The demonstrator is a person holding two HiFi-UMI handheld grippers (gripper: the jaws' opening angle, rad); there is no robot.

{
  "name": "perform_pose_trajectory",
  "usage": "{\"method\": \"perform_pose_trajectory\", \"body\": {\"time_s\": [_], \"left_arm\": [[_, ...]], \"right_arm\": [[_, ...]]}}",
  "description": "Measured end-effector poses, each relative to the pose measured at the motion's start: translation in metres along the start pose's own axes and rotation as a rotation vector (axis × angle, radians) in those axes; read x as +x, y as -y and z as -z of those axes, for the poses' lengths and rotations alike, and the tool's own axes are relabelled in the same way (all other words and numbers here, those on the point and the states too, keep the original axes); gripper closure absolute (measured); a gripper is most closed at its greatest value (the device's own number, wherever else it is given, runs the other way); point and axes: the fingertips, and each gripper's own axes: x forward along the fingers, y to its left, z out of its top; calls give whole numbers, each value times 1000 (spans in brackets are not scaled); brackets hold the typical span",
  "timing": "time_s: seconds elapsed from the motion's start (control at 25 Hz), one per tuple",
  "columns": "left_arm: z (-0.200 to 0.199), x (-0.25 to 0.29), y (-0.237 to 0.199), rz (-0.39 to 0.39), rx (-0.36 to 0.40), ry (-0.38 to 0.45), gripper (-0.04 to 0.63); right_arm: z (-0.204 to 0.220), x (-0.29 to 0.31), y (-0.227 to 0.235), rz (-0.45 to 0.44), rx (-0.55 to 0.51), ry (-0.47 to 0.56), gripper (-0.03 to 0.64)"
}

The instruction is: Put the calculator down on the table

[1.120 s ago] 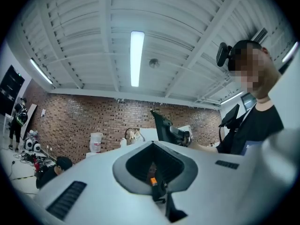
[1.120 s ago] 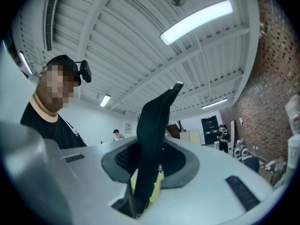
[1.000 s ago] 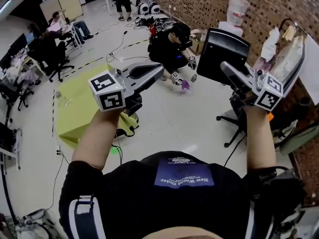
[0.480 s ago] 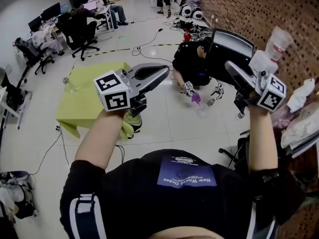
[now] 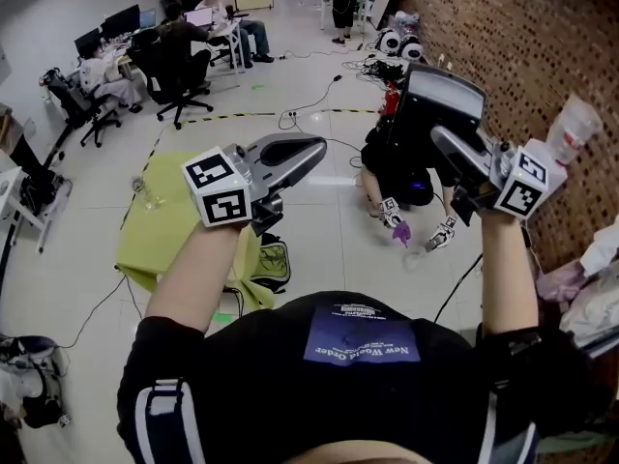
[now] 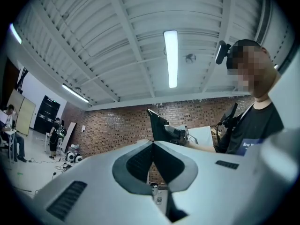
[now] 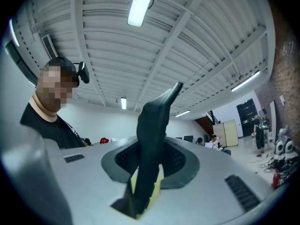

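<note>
The calculator is a dark flat slab standing up from my right gripper, which is shut on its lower edge. In the right gripper view the calculator rises edge-on between the jaws of that gripper, with a yellow patch low on it. My left gripper is held up at the left, shut with nothing in it. The left gripper view shows those jaws meeting, and beyond them the calculator in the other hand. Both grippers point slightly upward, well above the floor.
A low table under a yellow-green cloth stands on the floor at lower left. A person crouches on the floor below the calculator. The brick wall runs along the right. Desks, office chairs and seated people are at the back left.
The whole view has swung round: the cloth-covered table and the crouching person slid across the picture. Both grippers kept their pose and their grips, the calculator still in the right one.
</note>
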Motion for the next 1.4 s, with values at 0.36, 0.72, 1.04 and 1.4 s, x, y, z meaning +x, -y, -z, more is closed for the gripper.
{"method": "perform_pose_trajectory", "body": {"time_s": [0.36,0.72,1.04,1.4], "left_arm": [[1,-42,-133,-192,50,-15,589],[17,-62,-247,-563,129,6,589],[-5,-178,-271,-910,103,10,589],[-3,-321,-229,-1173,127,21,589]], "right_arm": [[38,124,115,-202,50,-9,534],[86,225,236,-569,92,-15,534],[128,393,206,-908,232,-70,534],[194,525,82,-1154,321,-142,534]]}}
